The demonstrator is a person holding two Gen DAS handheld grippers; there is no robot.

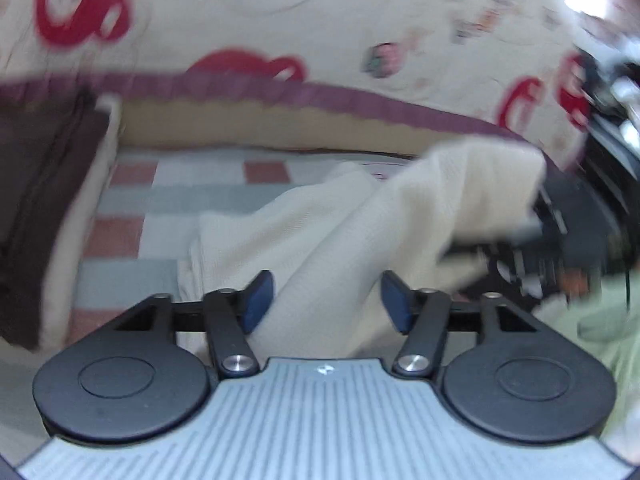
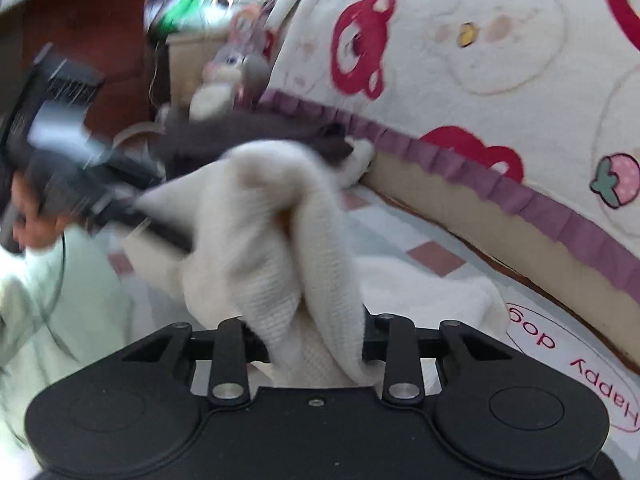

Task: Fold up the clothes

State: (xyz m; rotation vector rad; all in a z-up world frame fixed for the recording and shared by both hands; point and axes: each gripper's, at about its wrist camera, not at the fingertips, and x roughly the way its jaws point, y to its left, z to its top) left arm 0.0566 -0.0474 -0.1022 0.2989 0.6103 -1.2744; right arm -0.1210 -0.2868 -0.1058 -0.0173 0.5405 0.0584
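The cream garment (image 1: 360, 220) hangs bunched above the bed (image 1: 192, 196), unfolded, pinched by the right tool (image 2: 316, 344), while the left tool (image 1: 326, 300) gapes wide around it.

Ahead of the hand-held gripper rises a cream quilt (image 2: 460, 52) printed with red bears and strawberries, edged by a purple ruffle (image 2: 500, 184). Below it, a checked sheet (image 1: 168, 196) in pale blue, white and dusty red. Far left, reddish-brown wooden furniture (image 2: 96, 32); bright light upper right.
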